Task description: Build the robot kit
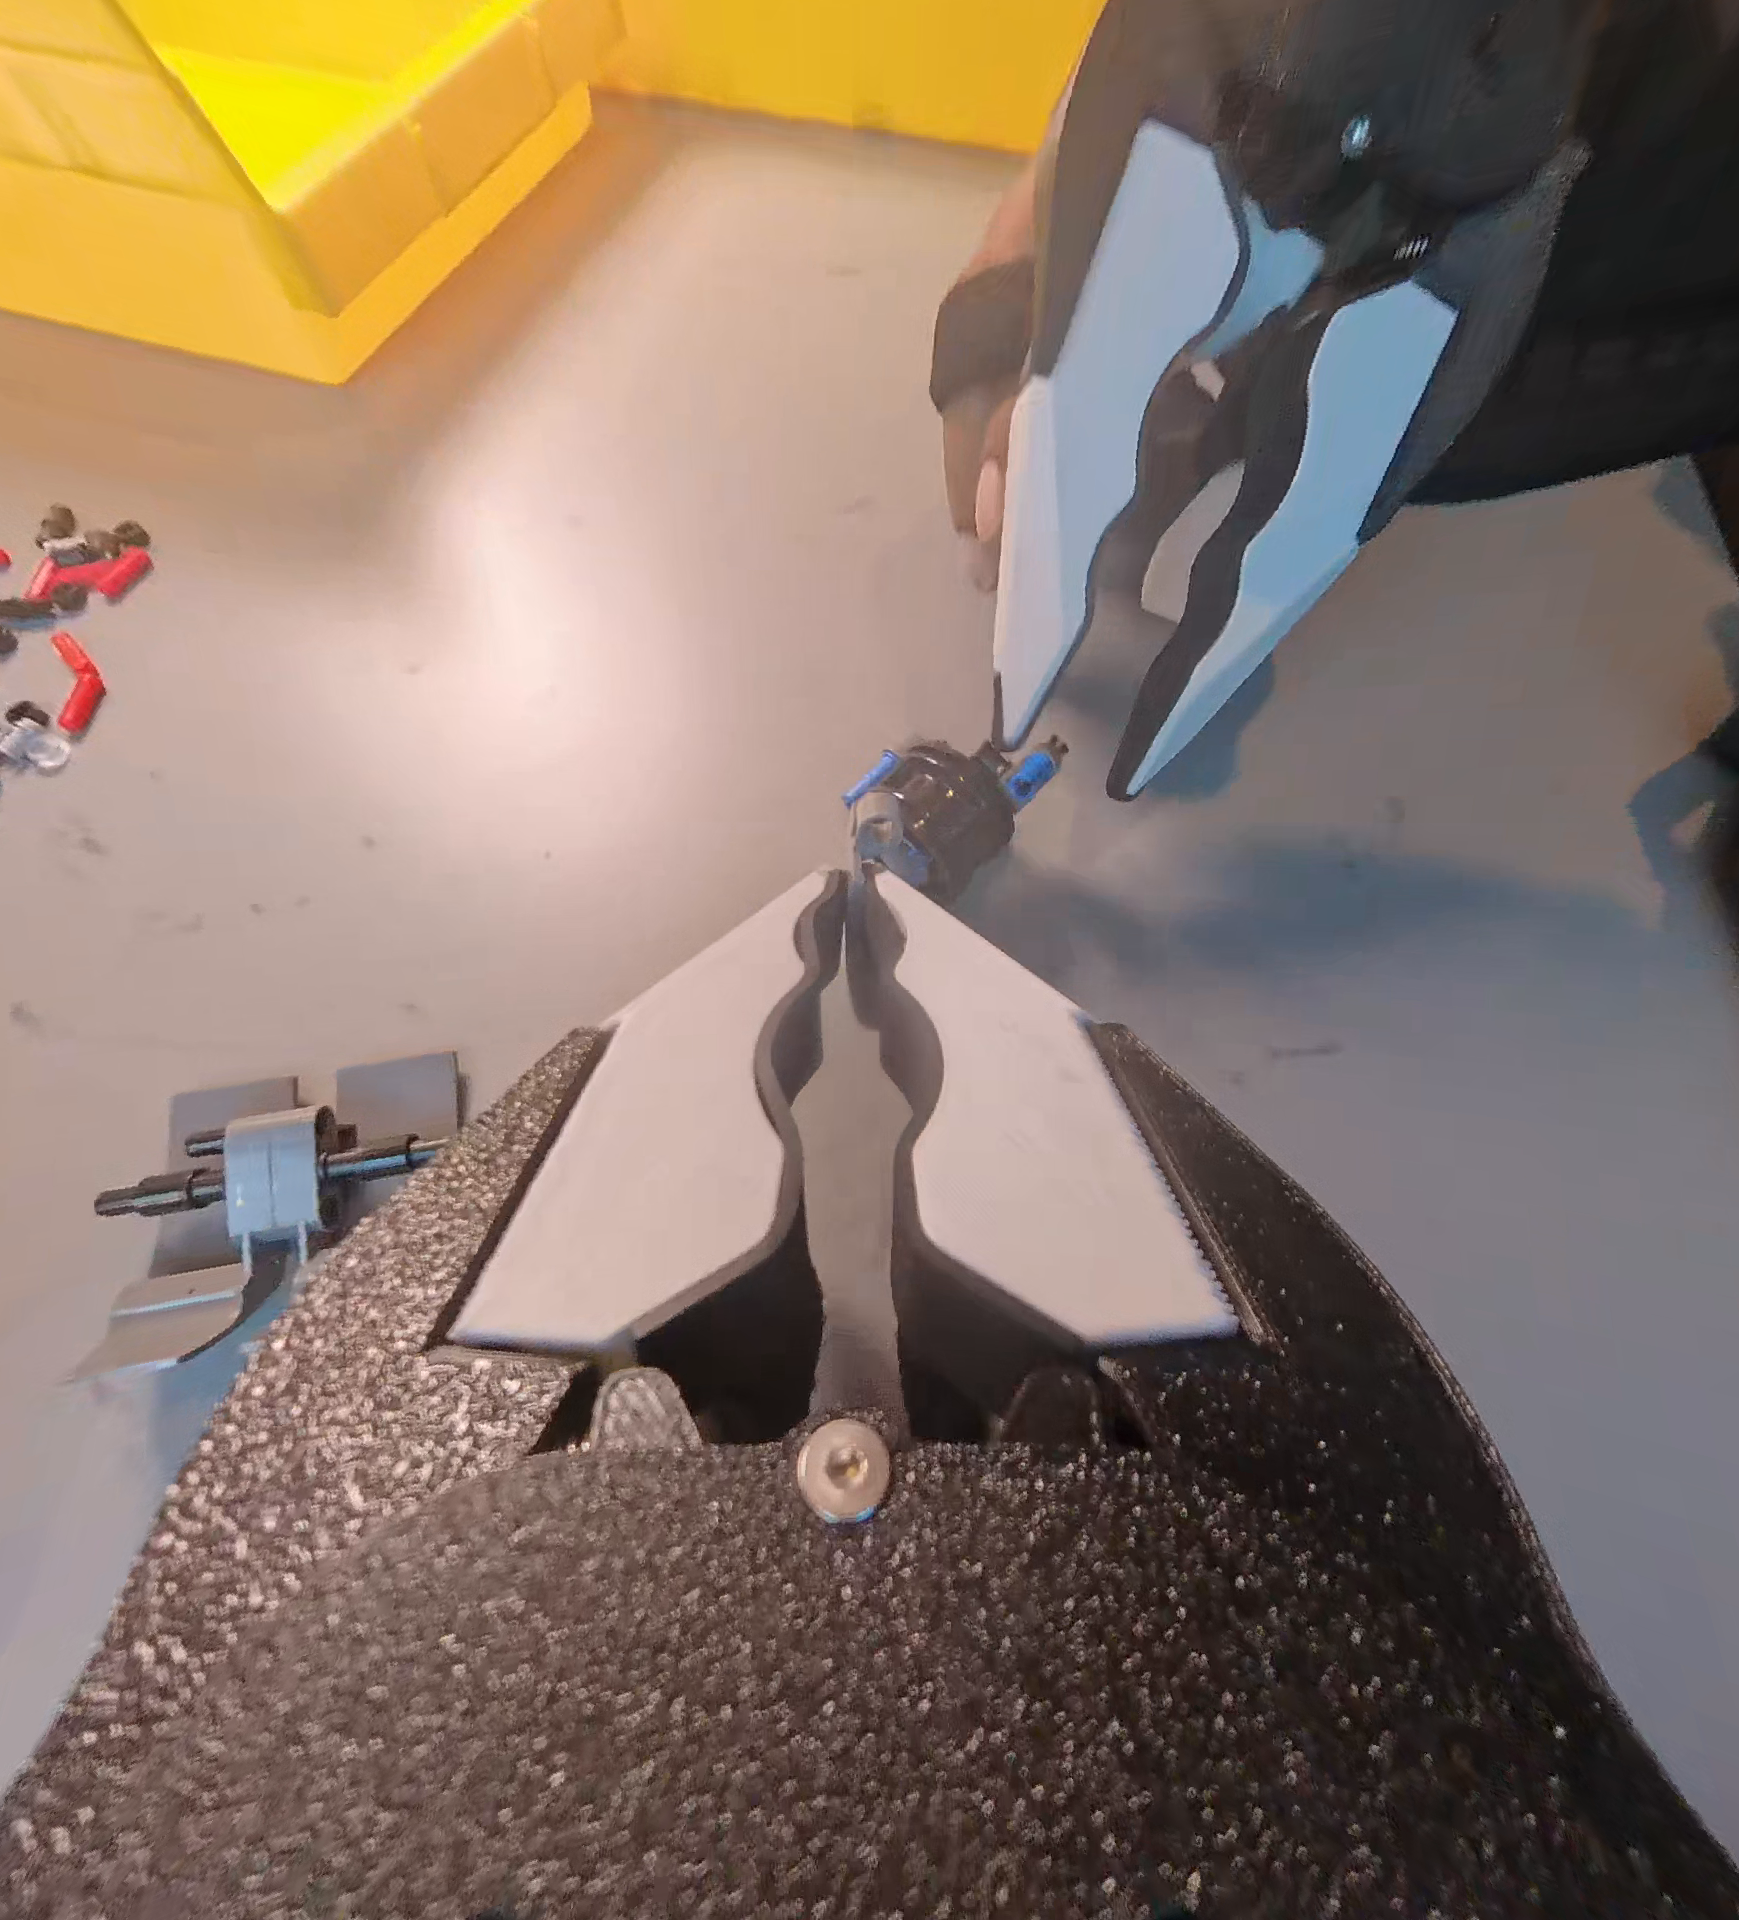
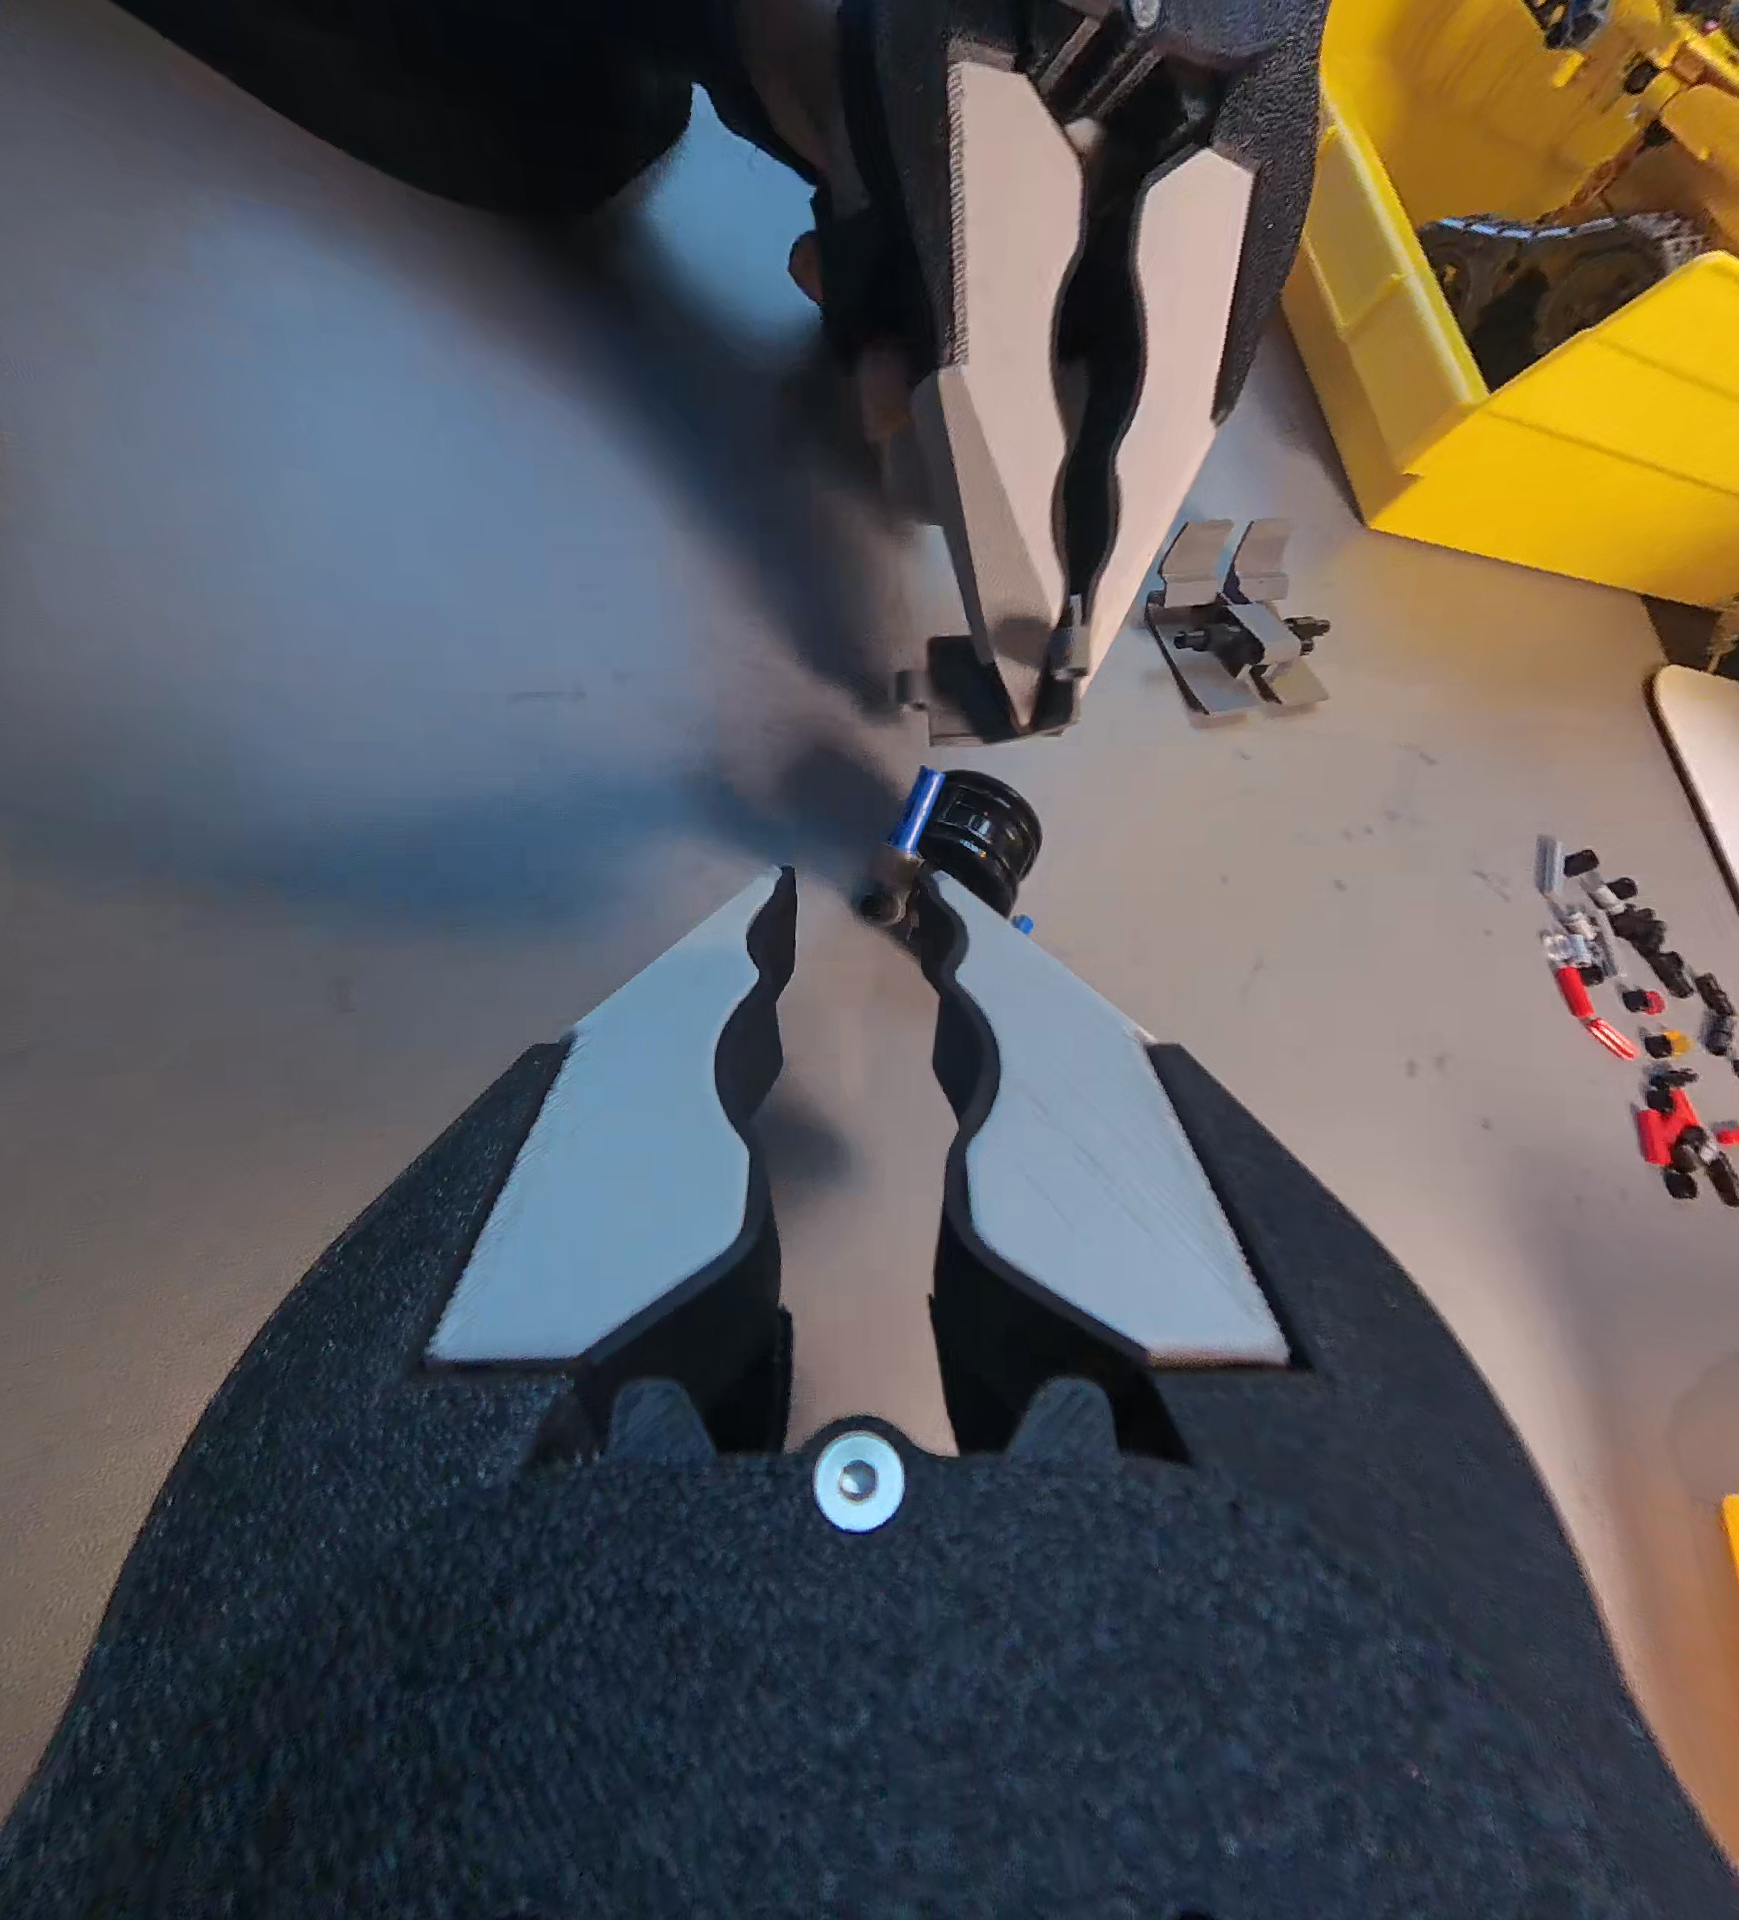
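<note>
A small black wheel assembly with blue pins (image 1: 948, 805) lies on the grey table (image 1: 532, 623); it also shows in the right wrist view (image 2: 979, 831). My left gripper (image 1: 857, 883) is shut on a small grey connector piece (image 1: 875, 831) just in front of the wheel assembly. From the right wrist view the left gripper (image 2: 1041, 707) points down with the grey piece (image 2: 1067, 639) pinched at its tips. My right gripper (image 2: 860, 891) is open, its right fingertip (image 2: 948, 925) against the wheel assembly, a dark pin end between the tips. It shows open in the left wrist view (image 1: 1067, 764).
A grey hinged assembly on a black axle (image 1: 262, 1174) (image 2: 1239, 623) lies nearby. Loose red, black and grey small pieces (image 1: 23, 634) (image 2: 1654, 1018) are scattered to the side. A yellow bin (image 1: 221, 208) (image 2: 1623, 468) holds a yellow model vehicle. A white board edge (image 2: 1738, 831) borders the table. Across from one pair of fingers to the other is roughly 5 centimeters.
</note>
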Tool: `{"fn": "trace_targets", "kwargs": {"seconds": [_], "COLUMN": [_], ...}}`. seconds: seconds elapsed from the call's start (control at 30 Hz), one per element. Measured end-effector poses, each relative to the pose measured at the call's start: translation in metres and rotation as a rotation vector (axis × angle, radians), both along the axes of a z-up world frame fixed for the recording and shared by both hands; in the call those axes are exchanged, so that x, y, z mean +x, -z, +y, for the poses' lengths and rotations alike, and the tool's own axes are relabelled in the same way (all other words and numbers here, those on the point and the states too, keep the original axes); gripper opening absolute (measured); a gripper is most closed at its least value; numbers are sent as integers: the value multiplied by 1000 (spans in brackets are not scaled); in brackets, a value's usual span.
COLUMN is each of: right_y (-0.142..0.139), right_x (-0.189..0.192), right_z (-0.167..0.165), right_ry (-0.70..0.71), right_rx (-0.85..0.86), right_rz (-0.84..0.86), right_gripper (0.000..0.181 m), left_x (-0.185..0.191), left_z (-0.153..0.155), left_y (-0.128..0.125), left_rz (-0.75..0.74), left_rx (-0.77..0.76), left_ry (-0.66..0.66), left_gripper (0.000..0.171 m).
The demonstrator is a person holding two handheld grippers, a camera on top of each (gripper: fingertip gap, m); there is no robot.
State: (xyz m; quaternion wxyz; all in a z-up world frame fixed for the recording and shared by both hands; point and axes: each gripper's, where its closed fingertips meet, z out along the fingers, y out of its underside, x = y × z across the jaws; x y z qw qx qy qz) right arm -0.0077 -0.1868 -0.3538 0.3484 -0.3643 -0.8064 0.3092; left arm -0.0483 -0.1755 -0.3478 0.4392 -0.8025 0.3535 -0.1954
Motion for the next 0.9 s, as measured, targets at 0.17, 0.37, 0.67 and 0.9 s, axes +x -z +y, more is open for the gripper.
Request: {"fn": "trace_targets", "kwargs": {"seconds": [0.17, 0.37, 0.67, 0.9], "right_y": [2, 2, -9, -9], "right_x": [-5, -7, 13, 14], "right_z": [15, 28, -3, -16], "right_ry": [75, 105, -112, -167], "right_rx": [6, 30, -246, -482], "right_rz": [10, 19, -232, -316], "right_gripper": [20, 5, 4, 5], "left_x": [11, 18, 16, 36], "left_z": [4, 2, -7, -20], "left_y": [11, 11, -9, -12], "left_rz": [86, 101, -2, -18], "left_rx": [-6, 11, 52, 49], "left_ry": [21, 45, 73, 159], "left_gripper": [2, 2, 1, 1]}}
